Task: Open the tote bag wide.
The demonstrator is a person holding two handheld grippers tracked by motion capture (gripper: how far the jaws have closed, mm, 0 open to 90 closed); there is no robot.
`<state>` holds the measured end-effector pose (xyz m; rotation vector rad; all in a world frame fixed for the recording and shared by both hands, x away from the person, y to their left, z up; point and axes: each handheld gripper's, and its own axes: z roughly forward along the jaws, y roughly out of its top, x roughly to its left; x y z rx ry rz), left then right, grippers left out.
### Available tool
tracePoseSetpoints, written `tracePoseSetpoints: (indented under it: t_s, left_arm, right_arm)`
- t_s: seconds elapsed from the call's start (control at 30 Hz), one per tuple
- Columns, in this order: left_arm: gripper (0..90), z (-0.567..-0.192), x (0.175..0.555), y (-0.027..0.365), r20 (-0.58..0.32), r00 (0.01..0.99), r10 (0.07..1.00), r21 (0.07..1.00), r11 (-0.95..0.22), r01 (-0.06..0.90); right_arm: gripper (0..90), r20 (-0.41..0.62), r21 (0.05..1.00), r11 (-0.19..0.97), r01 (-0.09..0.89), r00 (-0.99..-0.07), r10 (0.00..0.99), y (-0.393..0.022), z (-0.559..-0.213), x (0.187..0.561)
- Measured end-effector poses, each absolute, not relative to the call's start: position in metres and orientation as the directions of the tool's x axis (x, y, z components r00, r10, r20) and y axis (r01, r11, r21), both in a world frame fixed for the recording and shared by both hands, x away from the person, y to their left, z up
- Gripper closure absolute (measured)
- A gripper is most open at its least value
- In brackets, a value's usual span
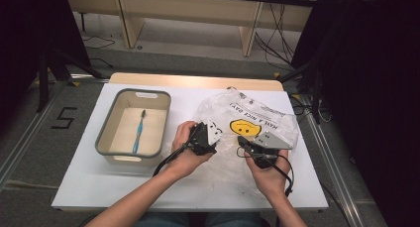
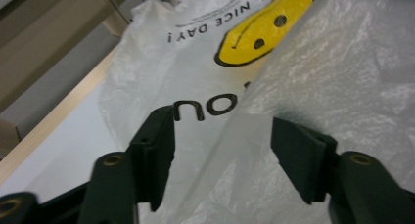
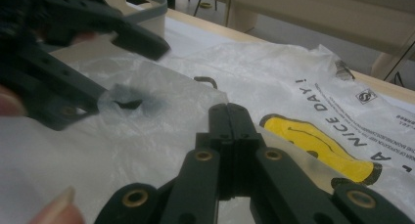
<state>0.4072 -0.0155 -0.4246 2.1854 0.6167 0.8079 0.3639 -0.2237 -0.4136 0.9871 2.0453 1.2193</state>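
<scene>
Here one plastic bag (image 1: 247, 128) (smiley print up) lies on the white table (image 1: 89, 177), right of one basket (image 1: 106, 138) holding one toothbrush (image 1: 138, 133). The right gripper (image 3: 230, 117) is pinched closed; what it pinches I cannot tell. The left gripper (image 2: 222, 150) gapes astride a film edge; best clamp one layer, then part gently.

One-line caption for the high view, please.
Two handheld grippers, left gripper and right gripper, work a smiley-face plastic bag beside a tub holding a toothbrush.
</scene>
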Motion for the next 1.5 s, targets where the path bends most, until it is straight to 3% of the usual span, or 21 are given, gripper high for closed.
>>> tracePoseSetpoints:
  t_s: [0.07, 0.1, 0.13, 0.3, 0.57, 0.6, 0.67, 0.8, 0.87, 0.97, 1.03, 1.1, 1.13, 1.17, 1.2, 1.27, 1.3, 1.33, 1.37, 1.5]
  left_arm:
    - [46.0, -0.429, 0.413, -0.02, 0.364, 0.713, 0.599, 0.734, -0.656, 0.176]
    - [51.1, -0.43, 0.415, -0.022, 0.37, 0.721, 0.586, 0.725, -0.667, 0.17]
    - [64.2, -0.43, 0.416, -0.023, 0.381, 0.726, 0.573, 0.716, -0.679, 0.161]
    - [86.7, -0.422, 0.423, -0.018, 0.344, 0.712, 0.613, 0.761, -0.626, 0.171]
    - [88.9, -0.398, 0.422, -0.013, 0.371, 0.69, 0.621, 0.803, -0.588, 0.097]
    - [88.8, -0.398, 0.422, -0.013, 0.371, 0.69, 0.621, 0.803, -0.588, 0.097]
    - [88.8, -0.394, 0.423, -0.013, 0.385, 0.686, 0.617, 0.802, -0.592, 0.082]
    - [88.8, -0.389, 0.423, -0.014, 0.392, 0.685, 0.614, 0.805, -0.59, 0.068]
    - [88.7, -0.386, 0.422, -0.015, 0.389, 0.685, 0.616, 0.811, -0.582, 0.062]
    - [88.2, -0.385, 0.421, -0.015, 0.395, 0.683, 0.615, 0.812, -0.581, 0.054]
    - [87.5, -0.385, 0.42, -0.014, 0.394, 0.688, 0.609, 0.814, -0.579, 0.046]
    - [85.9, -0.384, 0.42, -0.014, 0.398, 0.694, 0.6, 0.811, -0.583, 0.039]
    - [84.5, -0.384, 0.419, -0.013, 0.399, 0.696, 0.598, 0.812, -0.583, 0.036]
    - [82.5, -0.384, 0.419, -0.013, 0.399, 0.696, 0.598, 0.812, -0.583, 0.036]
    - [79.3, -0.384, 0.418, -0.013, 0.399, 0.698, 0.595, 0.811, -0.584, 0.034]
    - [70.4, -0.384, 0.416, -0.013, 0.393, 0.697, 0.6, 0.815, -0.578, 0.039]
    - [70.4, -0.383, 0.415, -0.013, 0.389, 0.695, 0.605, 0.817, -0.575, 0.043]
    - [58.3, -0.383, 0.414, -0.012, 0.384, 0.694, 0.609, 0.819, -0.572, 0.049]
    - [52.7, -0.383, 0.412, -0.011, 0.37, 0.698, 0.613, 0.821, -0.568, 0.064]
    - [36.5, -0.386, 0.403, -0.003, 0.323, 0.705, 0.631, 0.828, -0.55, 0.113]
  right_arm:
    - [90.0, -0.092, 0.898, 0.317, 0.304, -0.576, 0.812, -0.224, -0.412, 0.363]
    - [90.0, -0.09, 0.9, 0.315, 0.302, -0.577, 0.811, -0.224, -0.411, 0.363]
    - [90.0, -0.091, 0.904, 0.311, 0.294, -0.579, 0.81, -0.223, -0.409, 0.362]
    - [89.2, -0.087, 0.899, 0.319, 0.301, -0.59, 0.802, -0.223, -0.41, 0.362]
    - [47.6, -0.131, 0.899, 0.357, 0.252, -0.624, 0.77, -0.218, -0.407, 0.362]
    - [47.6, -0.131, 0.899, 0.357, 0.252, -0.624, 0.77, -0.218, -0.407, 0.362]
    - [33.2, -0.167, 0.898, 0.383, 0.216, -0.638, 0.752, -0.211, -0.402, 0.361]
    - [22.1, -0.222, 0.877, 0.437, 0.201, -0.637, 0.738, -0.198, -0.4, 0.364]
    - [21.0, -0.246, 0.852, 0.476, 0.218, -0.636, 0.732, -0.194, -0.404, 0.369]
    - [30.7, -0.298, 0.806, 0.533, 0.256, -0.603, 0.74, -0.193, -0.413, 0.377]
    - [54.7, -0.289, 0.808, 0.525, 0.266, -0.597, 0.748, -0.196, -0.415, 0.379]
    - [72.7, -0.28, 0.821, 0.504, 0.268, -0.58, 0.765, -0.2, -0.413, 0.381]
    - [80.5, -0.269, 0.825, 0.492, 0.277, -0.574, 0.774, -0.201, -0.411, 0.381]
    - [80.5, -0.269, 0.825, 0.492, 0.277, -0.574, 0.774, -0.201, -0.411, 0.381]
    - [89.6, -0.239, 0.847, 0.45, 0.285, -0.551, 0.799, -0.204, -0.408, 0.383]
    - [90.0, -0.227, 0.858, 0.425, 0.288, -0.529, 0.817, -0.205, -0.406, 0.384]
    - [90.0, -0.227, 0.858, 0.425, 0.288, -0.529, 0.817, -0.205, -0.406, 0.384]
    - [90.0, -0.227, 0.868, 0.409, 0.283, -0.505, 0.833, -0.206, -0.405, 0.384]
    - [90.0, -0.222, 0.873, 0.398, 0.282, -0.497, 0.839, -0.206, -0.404, 0.384]
    - [90.0, -0.215, 0.888, 0.367, 0.279, -0.452, 0.866, -0.209, -0.402, 0.384]
